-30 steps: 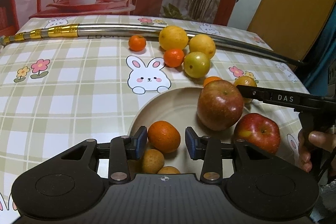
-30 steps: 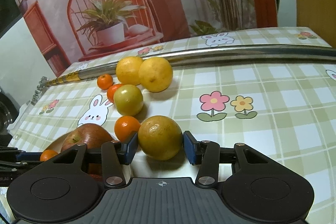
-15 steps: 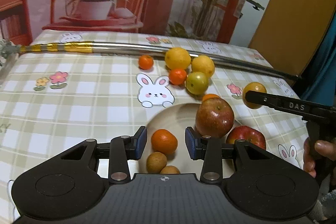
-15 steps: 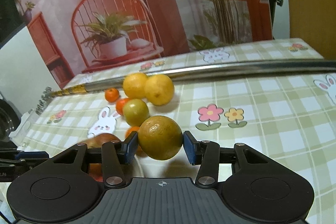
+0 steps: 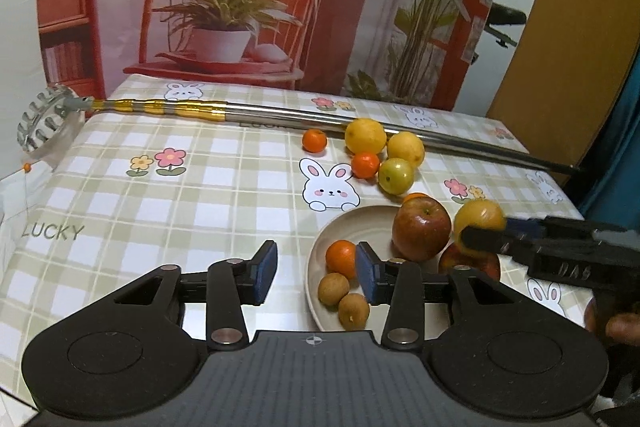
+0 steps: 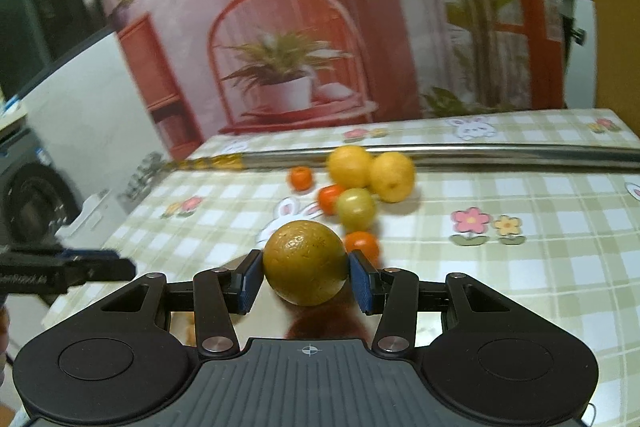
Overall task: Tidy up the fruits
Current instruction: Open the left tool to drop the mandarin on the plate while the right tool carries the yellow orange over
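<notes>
1. Fruits: most lie on your table (image 5: 120, 187), which wears a green-check cloth printed with rabbits and flowers; the rest sit on a beige plate (image 5: 320, 247) near its front right.
2. Plate contents, left wrist view: one small orange (image 5: 341, 259), two small brown fruits (image 5: 334, 289) touching each other, a large red apple (image 5: 421, 229) and a second red apple (image 5: 470, 261) partly behind your right tool.
3. Loose cluster behind the plate: two yellow citrus (image 5: 365, 135) side by side against a long steel pole (image 5: 280, 115), a yellow-green fruit (image 5: 395, 175) in front of them, a small orange (image 5: 365, 165) to its left, another small orange (image 5: 314, 140) a little apart further left. One more orange peeks out behind the large apple.
4. Your right hand-held gripper (image 6: 306, 277) is pinching a dull yellow-brown round fruit (image 6: 305, 263); both blue pads (image 6: 251, 279) press its sides. The fruit is off the cloth, in the air above the right side of the plate, over the apples.
5. Your left hand-held gripper (image 5: 316, 273) is spread and holds nothing; its jaws have just been opening. It hangs above the plate's left edge, the right pad overlapping the small orange in view, the left pad over bare cloth.
6. Right wrist view is blurred; fine detail of the far fruits is not readable there.
</notes>
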`<state>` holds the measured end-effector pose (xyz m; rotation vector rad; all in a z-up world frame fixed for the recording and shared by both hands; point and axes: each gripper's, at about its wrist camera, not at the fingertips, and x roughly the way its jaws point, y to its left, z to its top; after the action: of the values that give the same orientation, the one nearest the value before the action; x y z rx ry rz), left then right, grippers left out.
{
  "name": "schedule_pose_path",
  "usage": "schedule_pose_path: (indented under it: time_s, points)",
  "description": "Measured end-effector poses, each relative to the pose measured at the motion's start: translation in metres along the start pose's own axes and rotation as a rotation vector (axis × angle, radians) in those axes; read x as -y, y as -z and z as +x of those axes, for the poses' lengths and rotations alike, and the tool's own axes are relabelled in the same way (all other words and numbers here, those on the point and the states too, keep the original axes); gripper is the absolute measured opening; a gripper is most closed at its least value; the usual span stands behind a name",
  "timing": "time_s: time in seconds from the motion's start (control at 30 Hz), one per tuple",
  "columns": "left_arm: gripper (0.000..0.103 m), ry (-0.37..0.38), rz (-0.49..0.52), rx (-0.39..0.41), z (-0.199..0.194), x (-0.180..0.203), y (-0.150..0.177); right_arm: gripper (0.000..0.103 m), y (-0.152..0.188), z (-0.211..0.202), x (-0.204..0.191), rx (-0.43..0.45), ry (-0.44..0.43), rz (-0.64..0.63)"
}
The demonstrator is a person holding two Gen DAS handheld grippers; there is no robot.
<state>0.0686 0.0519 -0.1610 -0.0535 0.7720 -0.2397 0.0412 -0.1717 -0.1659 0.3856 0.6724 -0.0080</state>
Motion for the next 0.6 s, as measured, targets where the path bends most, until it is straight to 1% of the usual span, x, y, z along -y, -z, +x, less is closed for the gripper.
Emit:
schedule_pose_path:
  time_s: [0.07,0.27,0.4,0.53,0.6]
  points:
    - [0.05,0.0,-0.003,0.009,-0.005,-0.002,0.004,0.043,0.003,0.001,-0.012,-0.027,-0.022,-0.039]
    - [0.05,-0.005,-0.023,0.004,-0.005,-0.012,0.014,0.043,0.016,0.013,-0.042,-0.112,-0.067,-0.121]
    - [0.05,-0.01,-0.049,0.006,-0.002,-0.02,0.015,0.043,0.023,0.026,-0.054,-0.181,-0.109,-0.162]
    - [0.05,-0.01,-0.064,0.008,0.002,-0.023,0.016,0.043,0.033,0.04,-0.067,-0.254,-0.131,-0.214]
    - [0.05,-0.012,-0.062,0.005,0.003,-0.024,0.017,0.043,0.037,0.044,-0.071,-0.276,-0.141,-0.236]
